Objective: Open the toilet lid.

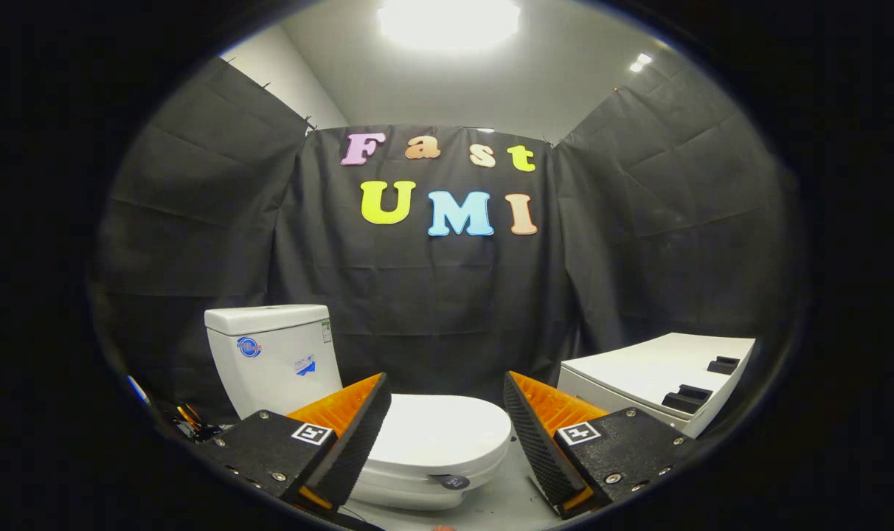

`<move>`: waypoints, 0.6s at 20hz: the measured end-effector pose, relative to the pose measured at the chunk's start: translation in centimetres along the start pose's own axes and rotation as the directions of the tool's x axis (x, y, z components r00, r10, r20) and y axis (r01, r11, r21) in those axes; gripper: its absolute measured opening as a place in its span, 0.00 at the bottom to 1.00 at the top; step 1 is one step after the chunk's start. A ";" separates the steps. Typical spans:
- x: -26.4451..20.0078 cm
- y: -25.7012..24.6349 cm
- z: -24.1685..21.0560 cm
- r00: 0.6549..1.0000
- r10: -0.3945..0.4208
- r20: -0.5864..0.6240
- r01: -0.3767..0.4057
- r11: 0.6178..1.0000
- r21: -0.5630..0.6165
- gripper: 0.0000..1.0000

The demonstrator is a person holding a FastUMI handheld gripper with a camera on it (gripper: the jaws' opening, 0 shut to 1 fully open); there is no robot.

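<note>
Tongs (447,413) agape — toilet lid (439,435) between

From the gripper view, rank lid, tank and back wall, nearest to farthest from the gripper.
Gripper is open.
1. Lid: closed, between and just ahead of the fingers.
2. Tank: beyond the lid.
3. Back wall: behind the tank, farthest.

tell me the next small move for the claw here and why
Probably ease the claw forward and down toward the front rim of the toilet lid. The lid lies closed on the bowl, just ahead of and between the open fingers, which touch nothing yet, so it needs to reach the rim before lifting.
</note>
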State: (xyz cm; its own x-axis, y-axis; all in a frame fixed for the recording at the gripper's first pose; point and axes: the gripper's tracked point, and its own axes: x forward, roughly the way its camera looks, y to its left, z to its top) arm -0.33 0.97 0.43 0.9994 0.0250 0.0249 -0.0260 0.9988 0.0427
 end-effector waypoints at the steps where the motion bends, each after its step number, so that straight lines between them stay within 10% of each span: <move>1: 0.0 0.0 -0.1 1.000 0.000 -0.003 0.000 1.000 -0.002 0.95; 12: 0.6 0.5 -0.8 1.000 0.007 0.006 -0.007 0.997 0.077 0.95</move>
State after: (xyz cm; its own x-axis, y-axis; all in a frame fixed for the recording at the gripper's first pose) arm 0.26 1.54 -0.28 0.9990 0.0313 0.0314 -0.0349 0.9923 0.1188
